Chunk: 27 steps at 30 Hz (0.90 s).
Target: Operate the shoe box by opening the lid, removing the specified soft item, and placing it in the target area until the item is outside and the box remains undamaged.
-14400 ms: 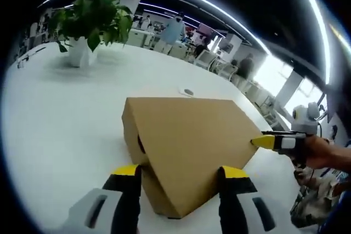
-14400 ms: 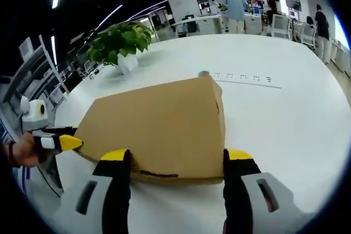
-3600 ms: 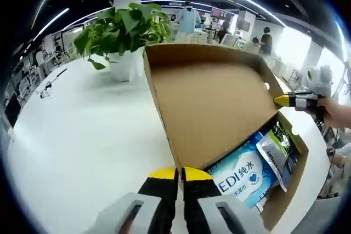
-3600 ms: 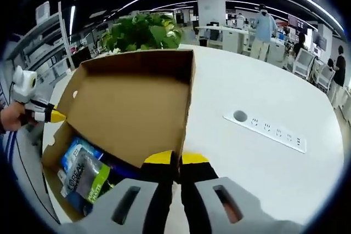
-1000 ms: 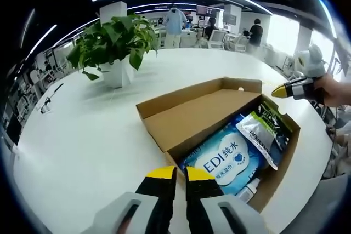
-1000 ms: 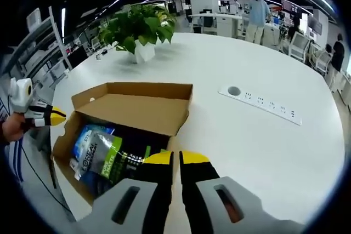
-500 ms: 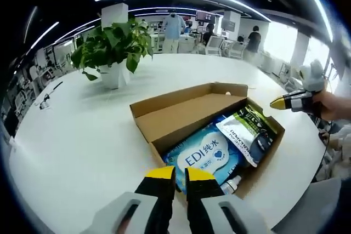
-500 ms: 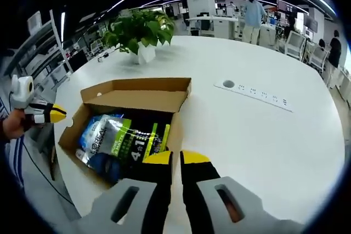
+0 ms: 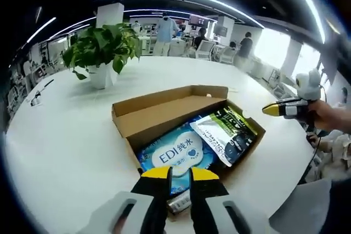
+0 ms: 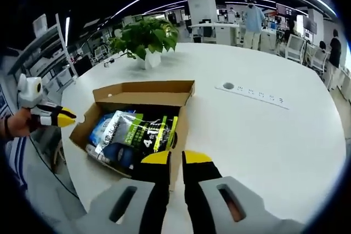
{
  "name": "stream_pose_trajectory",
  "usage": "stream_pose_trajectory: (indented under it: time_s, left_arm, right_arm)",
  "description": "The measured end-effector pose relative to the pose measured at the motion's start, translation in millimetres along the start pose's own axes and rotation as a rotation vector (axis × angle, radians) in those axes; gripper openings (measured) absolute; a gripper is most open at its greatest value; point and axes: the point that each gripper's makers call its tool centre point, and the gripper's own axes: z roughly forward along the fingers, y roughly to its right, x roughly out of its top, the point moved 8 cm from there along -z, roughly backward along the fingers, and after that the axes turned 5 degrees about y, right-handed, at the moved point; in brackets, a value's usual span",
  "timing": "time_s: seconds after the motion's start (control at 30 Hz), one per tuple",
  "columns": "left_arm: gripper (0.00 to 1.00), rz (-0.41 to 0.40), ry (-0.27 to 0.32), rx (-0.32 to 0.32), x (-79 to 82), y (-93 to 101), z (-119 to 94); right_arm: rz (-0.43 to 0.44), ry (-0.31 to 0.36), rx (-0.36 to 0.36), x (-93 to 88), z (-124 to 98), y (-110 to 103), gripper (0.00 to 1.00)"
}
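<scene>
the brown cardboard shoe box [image 9: 181, 121] is being seen resting on the white round table [image 9: 66, 135], its hinged lid [image 9: 164, 108] lying folded back flat on the far side. inside it, a blue and white soft wet-wipe pack [image 9: 173, 156] is being shown lying flat at the near-left, with a black, grey and green sachet pack [image 9: 230, 135] overlapping its right edge. a small bottle-like item [image 9: 181, 204] is lying at the near wall; its kind cannot be told.

the left gripper [image 9: 178, 175] is being held just above the box's near edge, its yellow-tipped jaws drawn nearly together with a thin gap and nothing held between them. the right gripper [image 10: 175, 159] is being held over the box's other end [image 10: 137, 130], its jaws likewise almost closed and empty. in the left gripper view the right gripper [image 9: 285, 108] is being seen past the box's right end, apart from it; its jaw gap cannot be told there.

a green potted plant in a white pot [image 9: 98, 53] is standing at the far left of the table. a row of sockets [image 10: 255, 92] is set into the tabletop, well apart from the box.
</scene>
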Motion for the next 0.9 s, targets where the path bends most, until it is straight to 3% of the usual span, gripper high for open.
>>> stream_pose_trajectory:
  time_s: [0.13, 0.33, 0.5, 0.9]
  left_arm:
    - [0.16, -0.017, -0.007, -0.036, -1.2, 10.9, 7]
    - [0.18, -0.12, -0.01, -0.083, -7.9, 23.8, 29]
    - [0.2, -0.138, -0.025, -0.105, -9.6, 34.5, 44]
    - [0.24, -0.244, -0.073, -0.137, -10.7, 42.9, 73]
  right_arm:
    - [0.018, 0.008, 0.0, -5.1, -4, 1, 0.08]
    - [0.029, 0.008, -0.009, -14.1, -17, -2, 0.08]
    - [0.042, 0.021, -0.015, -18.1, -30, -1, 0.09]
    - [0.051, 0.024, 0.011, -34.1, -53, -11, 0.19]
